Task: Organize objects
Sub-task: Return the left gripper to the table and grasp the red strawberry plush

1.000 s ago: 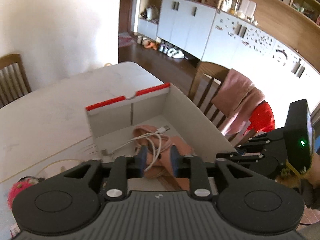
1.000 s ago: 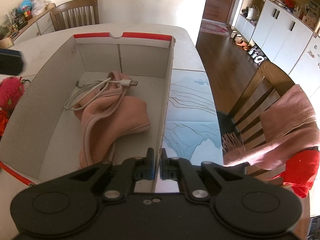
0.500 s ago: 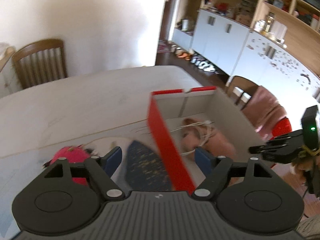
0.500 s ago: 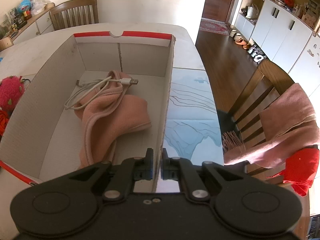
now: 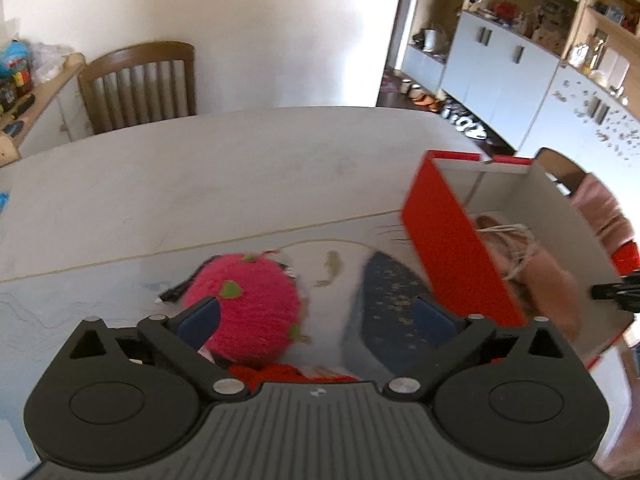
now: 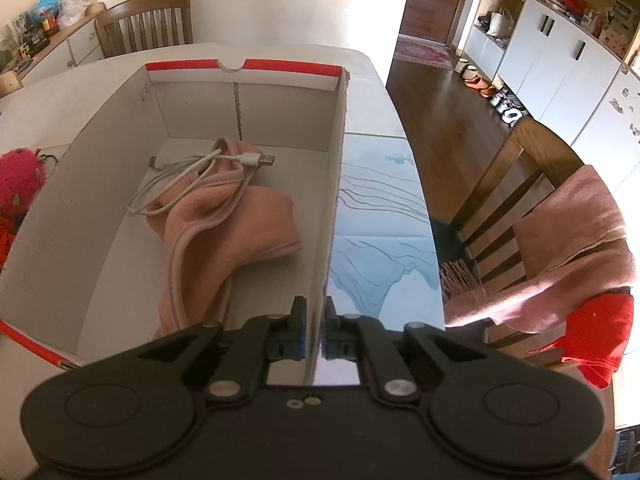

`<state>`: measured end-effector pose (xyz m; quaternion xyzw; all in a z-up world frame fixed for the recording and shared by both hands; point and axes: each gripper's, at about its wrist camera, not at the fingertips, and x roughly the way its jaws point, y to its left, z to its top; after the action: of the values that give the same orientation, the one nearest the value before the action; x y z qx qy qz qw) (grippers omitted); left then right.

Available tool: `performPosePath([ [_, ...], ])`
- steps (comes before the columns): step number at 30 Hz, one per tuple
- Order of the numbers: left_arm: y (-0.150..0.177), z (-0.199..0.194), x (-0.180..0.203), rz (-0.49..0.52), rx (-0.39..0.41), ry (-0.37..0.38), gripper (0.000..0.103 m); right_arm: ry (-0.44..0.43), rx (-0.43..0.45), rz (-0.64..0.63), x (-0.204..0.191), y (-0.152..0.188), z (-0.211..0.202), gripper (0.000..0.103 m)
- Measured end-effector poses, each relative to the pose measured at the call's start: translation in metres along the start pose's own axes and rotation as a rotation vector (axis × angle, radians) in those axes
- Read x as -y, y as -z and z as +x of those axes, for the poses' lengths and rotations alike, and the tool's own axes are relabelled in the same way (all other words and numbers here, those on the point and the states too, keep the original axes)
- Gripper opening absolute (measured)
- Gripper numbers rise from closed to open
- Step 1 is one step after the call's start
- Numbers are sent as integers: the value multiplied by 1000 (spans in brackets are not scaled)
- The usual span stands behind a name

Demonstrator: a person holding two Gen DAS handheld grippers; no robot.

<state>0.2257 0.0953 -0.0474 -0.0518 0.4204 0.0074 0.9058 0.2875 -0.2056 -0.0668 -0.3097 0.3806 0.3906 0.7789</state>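
The white tabletop (image 5: 240,168) carries everything, and a pale blue printed mat covers its near part. On it stands a large open cardboard box (image 6: 100,184), red outside and white inside; the wall on the right side in the right wrist view is clamped between the pads of the right hand-held gripper (image 6: 316,328), whose jaws are pressed together on the thin cardboard. Inside the box lies a crumpled pink cloth (image 6: 232,232), and a coiled white USB cable (image 6: 192,176) rests partly on the cloth and partly on the box floor. Outside the box, just beside its red wall, a dark blue patterned item (image 5: 384,300) lies on the tabletop; it is blurred and I cannot tell what it is. Near it is a round pink plush toy with green spots (image 5: 248,304), and something red lies just below it. The left hand-held gripper (image 5: 316,316) is above these things with its jaws opening wide; nothing is gripped, and the plush toy is seen between its fingers (image 5: 200,316).
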Motion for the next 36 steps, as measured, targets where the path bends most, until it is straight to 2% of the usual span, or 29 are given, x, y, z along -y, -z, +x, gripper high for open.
performPosePath([
  [5, 5, 24, -7, 62, -13, -54, 103, 7, -3, 2, -2, 0, 1, 7],
  [11, 6, 51, -20, 65, -50, -71, 103, 7, -3, -20, -2, 0, 2, 7],
  [12, 6, 54, -22, 63, -54, -66, 103, -61, 50, -199, -3, 1, 2, 7],
  [20, 5, 84, -26, 74, -92, -98, 103, -60, 42, -200, -4, 0, 4, 7],
  [23, 6, 92, -27, 88, -111, -135, 103, -60, 39, -201, -4, 0, 5, 7],
  [27, 6, 100, -33, 43, -141, -138, 103, -61, 38, -201, -3, 0, 6, 7],
  [36, 8, 96, -41, -13, -120, -144, 100, -62, 39, -200, -4, 0, 8, 6],
])
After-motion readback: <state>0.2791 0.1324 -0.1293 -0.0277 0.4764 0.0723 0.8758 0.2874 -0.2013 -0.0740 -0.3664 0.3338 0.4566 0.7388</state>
